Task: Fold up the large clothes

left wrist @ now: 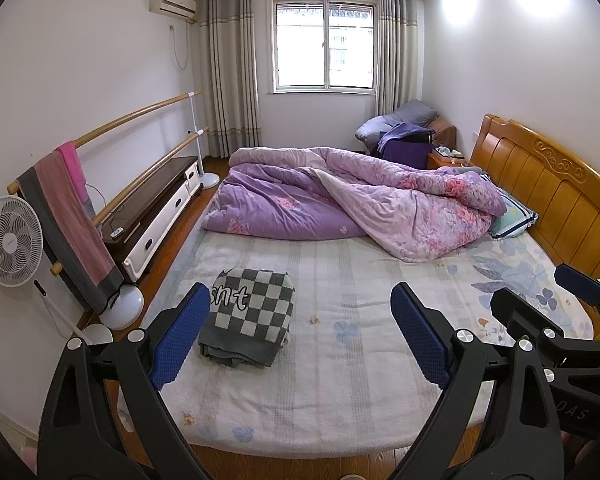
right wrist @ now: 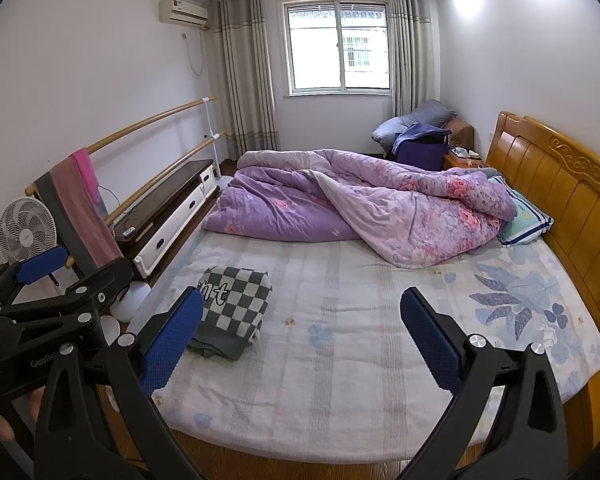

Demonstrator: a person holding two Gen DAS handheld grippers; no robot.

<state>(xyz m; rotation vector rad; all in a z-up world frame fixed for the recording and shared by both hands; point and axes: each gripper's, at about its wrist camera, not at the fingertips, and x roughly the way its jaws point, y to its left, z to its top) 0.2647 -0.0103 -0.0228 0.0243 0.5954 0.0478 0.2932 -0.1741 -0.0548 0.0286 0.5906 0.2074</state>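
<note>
A grey-and-white checkered garment (left wrist: 250,314) lies folded into a compact rectangle on the near left part of the bed (left wrist: 360,380); it also shows in the right wrist view (right wrist: 230,310). My left gripper (left wrist: 300,336) is open and empty, held above the foot of the bed, its left finger just beside the garment. My right gripper (right wrist: 302,340) is open and empty, level with it to the right. Each gripper shows at the edge of the other's view: the right one (left wrist: 556,292), the left one (right wrist: 76,268).
A crumpled purple floral quilt (left wrist: 352,200) fills the far half of the bed, with a pillow (left wrist: 514,216) by the wooden headboard (left wrist: 548,188). A fan (left wrist: 10,240), a towel rail (left wrist: 100,172) with hanging towels and a low cabinet (left wrist: 156,208) stand on the left.
</note>
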